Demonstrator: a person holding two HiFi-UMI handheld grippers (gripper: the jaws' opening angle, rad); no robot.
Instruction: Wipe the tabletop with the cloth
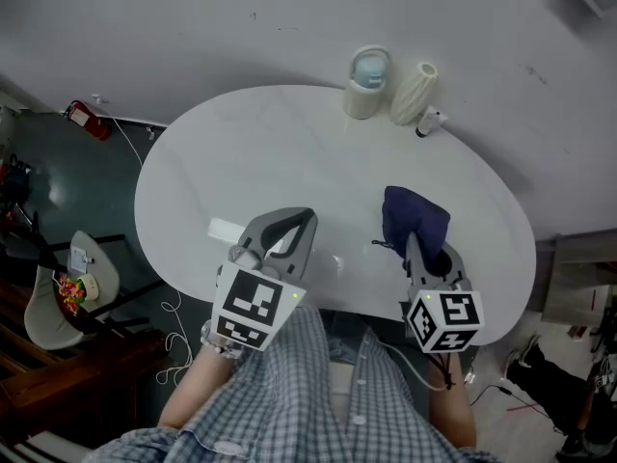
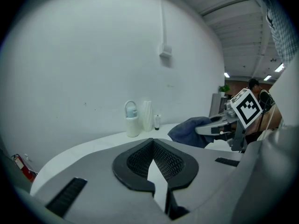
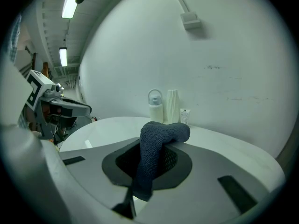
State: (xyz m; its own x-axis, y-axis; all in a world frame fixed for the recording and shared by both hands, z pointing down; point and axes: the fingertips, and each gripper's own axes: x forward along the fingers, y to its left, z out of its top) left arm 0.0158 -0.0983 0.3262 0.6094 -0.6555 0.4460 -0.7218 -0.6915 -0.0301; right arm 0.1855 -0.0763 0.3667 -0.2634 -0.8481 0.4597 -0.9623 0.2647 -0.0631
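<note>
A dark blue cloth [image 1: 415, 218] hangs bunched from my right gripper [image 1: 413, 241], which is shut on it just above the near right part of the white oval tabletop [image 1: 241, 152]. In the right gripper view the cloth [image 3: 159, 141] drapes over and between the jaws of the right gripper [image 3: 154, 160]. My left gripper [image 1: 292, 220] hovers over the near left of the table, shut, with nothing in it. Its tips meet in the left gripper view, where the left gripper [image 2: 153, 143] faces the cloth [image 2: 189, 129].
At the table's far edge stand a pale bottle [image 1: 368, 80], a ribbed white vase [image 1: 415, 93] and a small tube [image 1: 427, 121], close to the wall. A white flat slip [image 1: 227, 230] lies beside the left gripper. A chair [image 1: 67, 292] and cables sit on the floor at left.
</note>
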